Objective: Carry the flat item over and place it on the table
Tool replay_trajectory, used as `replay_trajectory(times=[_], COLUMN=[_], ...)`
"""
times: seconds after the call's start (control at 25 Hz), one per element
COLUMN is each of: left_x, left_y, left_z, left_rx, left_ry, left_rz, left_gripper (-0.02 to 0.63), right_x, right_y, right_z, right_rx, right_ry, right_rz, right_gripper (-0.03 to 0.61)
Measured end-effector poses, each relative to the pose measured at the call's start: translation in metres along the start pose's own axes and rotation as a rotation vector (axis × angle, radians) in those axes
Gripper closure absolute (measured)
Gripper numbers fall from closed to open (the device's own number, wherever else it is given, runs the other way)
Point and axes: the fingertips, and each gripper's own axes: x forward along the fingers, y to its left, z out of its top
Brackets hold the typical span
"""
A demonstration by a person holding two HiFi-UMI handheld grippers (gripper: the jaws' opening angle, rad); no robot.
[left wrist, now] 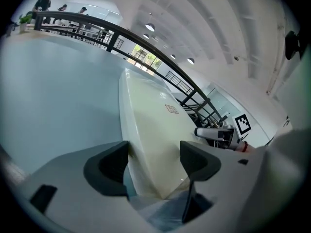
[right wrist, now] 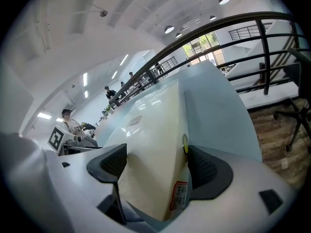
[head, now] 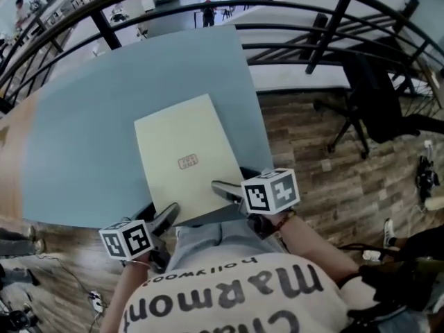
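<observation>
1. Your printed shirt [head: 229,293] fills the bottom of the head view, nearest the lens.
2. Just beyond it, the flat cream box [head: 184,155] lies lengthwise over the blue table [head: 90,137], with a small reddish mark [head: 187,161] face up at its middle. Its near end juts past the table's near edge toward you. Whether its far end rests on the tabletop cannot be confirmed.
3. Your left gripper [head: 166,217] sits at the box's near left corner. In the left gripper view its jaws stand fairly wide and the box corner fills the gap, with a pad against each side.
4. Your right gripper [head: 220,188] sits at the near right corner. Its own view shows both pads pressed on the box. A yellow dot [right wrist: 185,143] and a red-bordered sticker [right wrist: 180,195] sit on the box's edge beside one pad.
5. Around the table you have a wood floor [head: 312,151], a black railing [head: 326,40] past the far side, and a dark office chair [head: 368,103] to your right.
</observation>
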Motion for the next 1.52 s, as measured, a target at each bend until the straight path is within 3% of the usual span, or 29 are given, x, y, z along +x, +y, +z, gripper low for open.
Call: replay_trajectory(times=[0.28,0.56,0.92,1.2,1.28,1.36,1.44,1.52], left_x=[-0.002,-0.002,-0.001,-0.004,-0.006,-0.009,-0.013,-0.022], left_y=[0.0,0.001,0.001,0.002,0.004,0.005,0.002,-0.004], left_z=[0.002,0.001,0.001,-0.001,0.0,0.004,0.011,0.014], left_rx=[-0.015,-0.021,-0.012,-0.056,-0.032,0.049,0.142,0.182], left_ry=[-0.057,-0.073,-0.083,-0.164,-0.17,-0.159,-0.141,-0.124], left_rz=[0.01,0.023,0.041,0.058,0.08,0.118,0.156,0.167], left_gripper=[0.288,0.288,0.287,0.286,0.274,0.241,0.243,0.259], right_x=[-0.003,-0.004,0.0,0.003,0.003,0.004,0.002,0.001], right_y=[0.0,0.001,-0.002,-0.004,-0.004,-0.004,-0.005,-0.005], right_z=[0.0,-0.002,-0.004,-0.004,-0.005,-0.005,-0.004,-0.004], right_rx=[-0.011,-0.019,-0.011,0.002,0.008,0.01,0.013,0.016], right_ry=[-0.022,-0.107,-0.02,0.027,0.04,0.04,0.038,0.043], right_rz=[0.045,0.055,0.085,0.094,0.103,0.105,0.103,0.107], right_gripper=[0.184,0.184,0.184,0.184,0.184,0.184,0.184,0.186])
